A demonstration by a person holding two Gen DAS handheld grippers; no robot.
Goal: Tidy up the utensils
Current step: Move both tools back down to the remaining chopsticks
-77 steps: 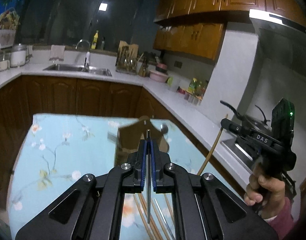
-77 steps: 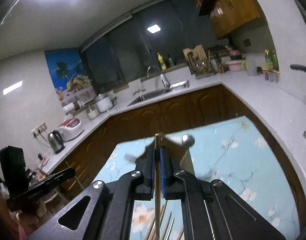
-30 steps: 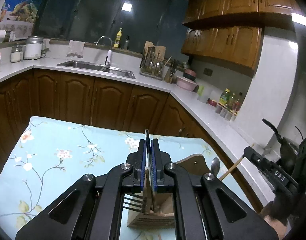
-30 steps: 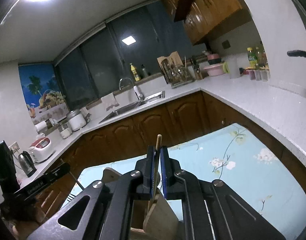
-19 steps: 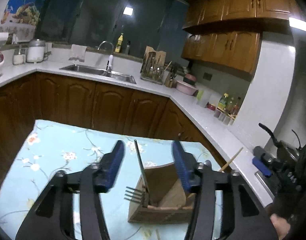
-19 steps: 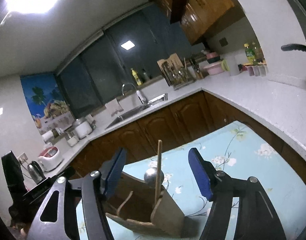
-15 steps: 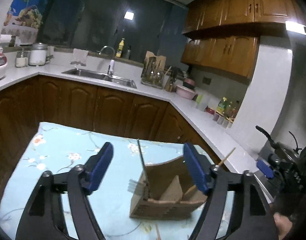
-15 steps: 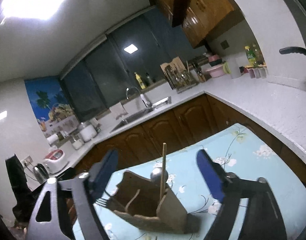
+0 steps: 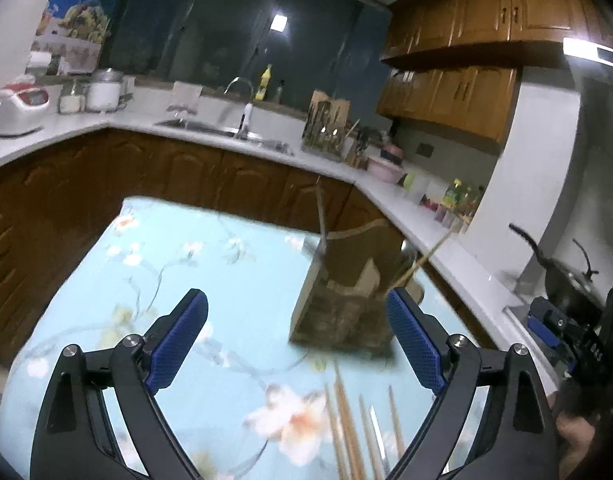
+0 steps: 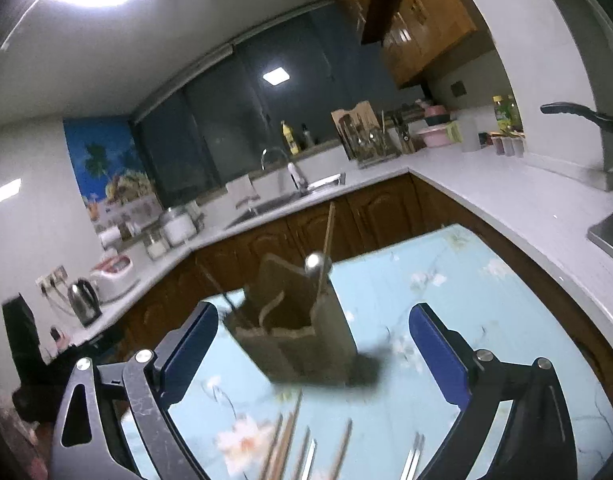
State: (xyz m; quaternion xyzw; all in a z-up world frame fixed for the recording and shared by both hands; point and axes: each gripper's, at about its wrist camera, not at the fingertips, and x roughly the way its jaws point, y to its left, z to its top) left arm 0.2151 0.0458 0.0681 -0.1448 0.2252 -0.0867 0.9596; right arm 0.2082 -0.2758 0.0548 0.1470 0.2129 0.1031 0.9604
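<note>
Left wrist view: our left hand-held gripper has just spread wide, empty; fork now stands in wooden holder. Right hand-held gripper likewise just opened, empty, chopstick dropped in beside spoon. We have pulled back. More utensils lie near tabletop front edge; open cloth left of holder.

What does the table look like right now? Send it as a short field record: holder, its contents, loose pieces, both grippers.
holder: brown wooden utensil holder standing on the light-blue floral tablecloth
contents: a thin wooden chopstick, a round-bowled metal spoon and a metal fork stand in it
loose pieces: wooden chopsticks and metal cutlery lie flat in front of the holder, blurred
left gripper: jaws just opened, open, empty
right gripper: jaws just opened, open, empty
</note>
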